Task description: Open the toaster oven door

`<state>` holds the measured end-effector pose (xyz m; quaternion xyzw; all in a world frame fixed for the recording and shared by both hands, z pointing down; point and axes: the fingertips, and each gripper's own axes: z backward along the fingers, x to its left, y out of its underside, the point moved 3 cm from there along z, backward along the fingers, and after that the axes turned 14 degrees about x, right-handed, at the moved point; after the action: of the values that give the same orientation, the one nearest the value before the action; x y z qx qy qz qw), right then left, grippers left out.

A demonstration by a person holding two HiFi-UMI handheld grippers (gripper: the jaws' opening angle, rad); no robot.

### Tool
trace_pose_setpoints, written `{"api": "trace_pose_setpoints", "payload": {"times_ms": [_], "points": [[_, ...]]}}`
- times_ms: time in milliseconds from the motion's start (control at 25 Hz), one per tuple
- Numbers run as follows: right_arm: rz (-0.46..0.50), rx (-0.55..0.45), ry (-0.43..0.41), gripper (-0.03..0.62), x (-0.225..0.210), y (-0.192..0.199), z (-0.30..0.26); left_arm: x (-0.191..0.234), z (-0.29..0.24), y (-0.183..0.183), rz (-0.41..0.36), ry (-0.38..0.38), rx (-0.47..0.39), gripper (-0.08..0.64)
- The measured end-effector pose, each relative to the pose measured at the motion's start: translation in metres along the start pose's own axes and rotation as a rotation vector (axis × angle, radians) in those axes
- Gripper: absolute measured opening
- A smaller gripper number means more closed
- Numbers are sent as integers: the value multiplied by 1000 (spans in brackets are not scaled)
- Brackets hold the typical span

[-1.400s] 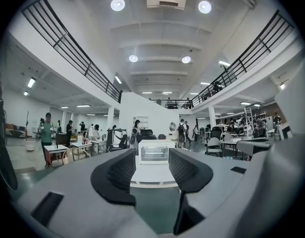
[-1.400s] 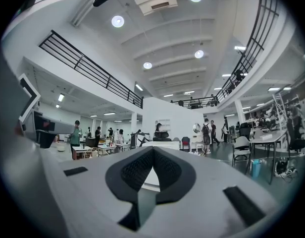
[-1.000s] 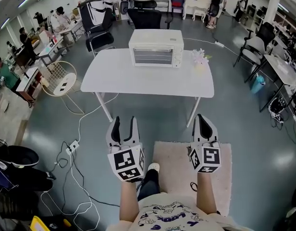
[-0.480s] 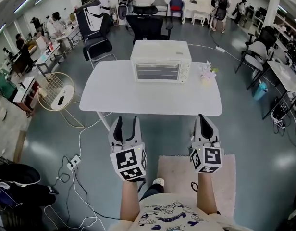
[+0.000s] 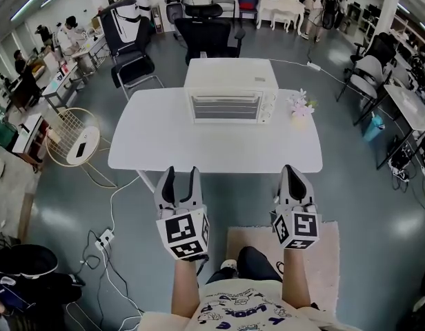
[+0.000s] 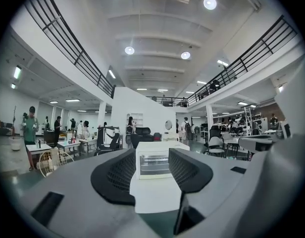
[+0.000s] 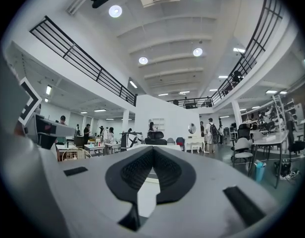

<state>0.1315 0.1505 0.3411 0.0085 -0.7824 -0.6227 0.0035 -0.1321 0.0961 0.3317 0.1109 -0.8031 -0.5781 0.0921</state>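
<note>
Operator: White table [image 5: 150, 143] status?
Technician: It is carrying the toaster oven [image 5: 230, 92], door shut, well ahead of the left gripper [image 5: 181, 173] and right gripper [image 5: 293, 174].
Operator: Jaws?
Technician: Left is holding its jaws wide apart; right is holding them together.

Your shirt [image 5: 248, 314]: cartoon print with block lettering, upside down in head view, seems to read "LOOK", rest cut off by frame edge. Marker cube [image 5: 181, 233] on your left gripper [image 5: 180, 174], marker cube [image 5: 295, 227] on your right gripper [image 5: 290, 172]: black-and-white square codes, patterns only. Toaster oven [image 5: 230, 92] front: any print too small to read
</note>
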Motion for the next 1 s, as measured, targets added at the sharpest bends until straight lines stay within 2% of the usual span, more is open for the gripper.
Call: {"api": "trace_pose_setpoints", "payload": {"times_ms": [400, 1000], "points": [[-18, 9, -13, -3, -21, -4, -72, 3, -69, -7, 4, -25, 24, 212], [-4, -12, -87, -3, -70, -62, -223, 0, -207, -64, 15, -113, 39, 212]]}}
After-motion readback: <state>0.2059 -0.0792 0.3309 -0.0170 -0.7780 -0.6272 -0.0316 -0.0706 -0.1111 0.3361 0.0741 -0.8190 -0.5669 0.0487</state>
